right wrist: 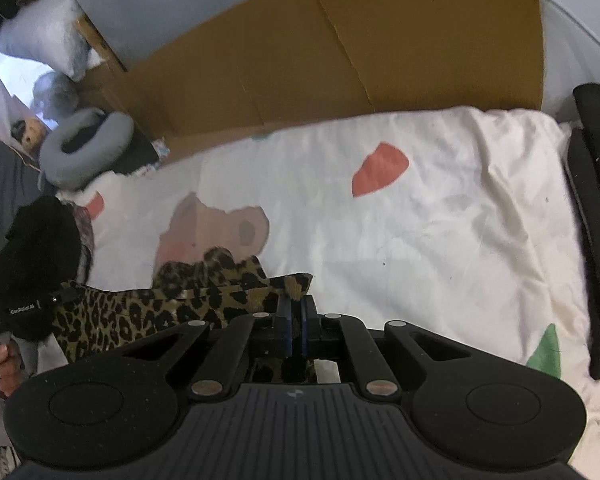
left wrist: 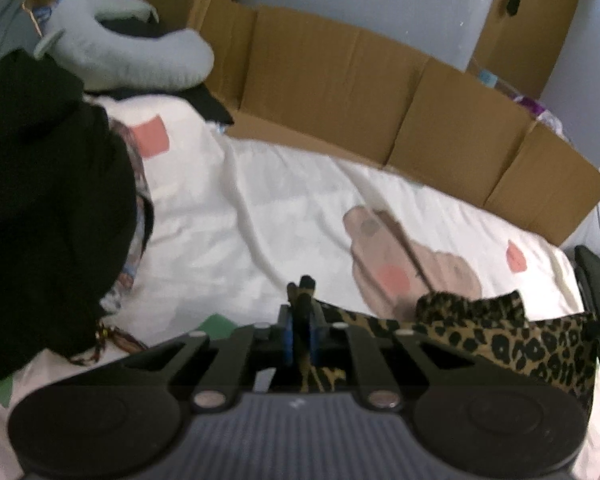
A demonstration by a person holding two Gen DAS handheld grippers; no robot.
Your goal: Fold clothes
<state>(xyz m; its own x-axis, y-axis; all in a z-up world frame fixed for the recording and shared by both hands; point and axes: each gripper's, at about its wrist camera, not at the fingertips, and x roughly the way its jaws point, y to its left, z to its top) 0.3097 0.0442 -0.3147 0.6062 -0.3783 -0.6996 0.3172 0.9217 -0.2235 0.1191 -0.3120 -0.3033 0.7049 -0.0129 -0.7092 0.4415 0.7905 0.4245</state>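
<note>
Left gripper: fingers pressed together on one end of the leopard-print fabric garment, whose cloth passes between them and emerges below. Right gripper: fingers likewise closed on the opposite corner of the same garment. The garment is stretched between the two grippers, lifted just above the white quilted bed cover with pink, tan and green patches, its upper edge bunched near the middle. In the right wrist view a hand grips the left gripper's handle at the left edge. A pile of black clothing lies on the cover to the left. A grey U-shaped neck pillow rests at the far left end of the bed, and flattened brown cardboard stands along its far side.
</note>
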